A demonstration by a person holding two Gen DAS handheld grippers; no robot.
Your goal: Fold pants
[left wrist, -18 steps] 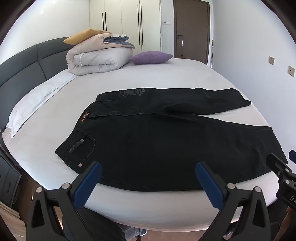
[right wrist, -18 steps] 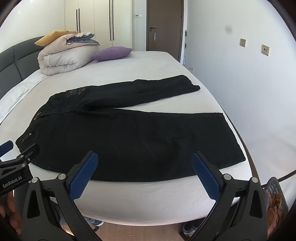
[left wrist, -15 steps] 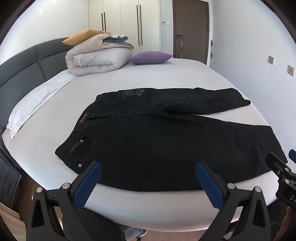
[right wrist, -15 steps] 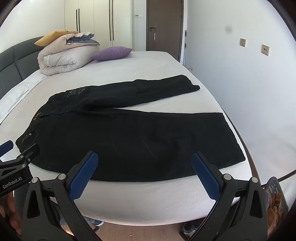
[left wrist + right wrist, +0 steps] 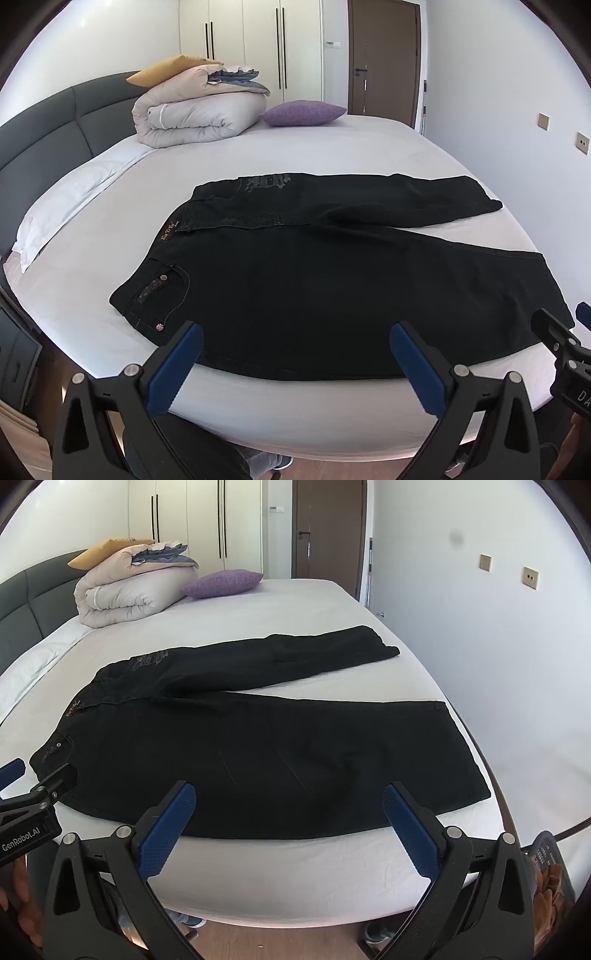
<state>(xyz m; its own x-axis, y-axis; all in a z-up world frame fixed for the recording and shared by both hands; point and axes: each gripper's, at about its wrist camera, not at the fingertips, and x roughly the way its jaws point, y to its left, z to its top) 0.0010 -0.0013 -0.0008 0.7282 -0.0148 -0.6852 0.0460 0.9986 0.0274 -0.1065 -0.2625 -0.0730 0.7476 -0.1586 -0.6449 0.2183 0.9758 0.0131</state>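
Black pants point(image 5: 332, 291) lie flat and unfolded on the bed point(image 5: 332, 155), along its near edge, waistband toward the headboard point(image 5: 44, 136) side and the two legs running toward the opposite edge. The near leg lies parallel to the near edge, its hem close to the bed's corner; the far leg angles away from it, so a wedge of white sheet shows between the two hems. The left tool point(image 5: 295, 363) hangs just off the near edge, tilted down toward the pants, its blue pads point(image 5: 173, 369) spread wide with nothing between them. The right tool point(image 5: 290, 827) hangs the same way beside it, pads point(image 5: 166, 830) also spread wide and empty, apart from the fabric. Each tool shows at the side of the other's view. At the far corner by the headboard sit a folded duvet point(image 5: 195, 114), a yellow pillow point(image 5: 162, 68) and a purple cushion point(image 5: 303, 112).
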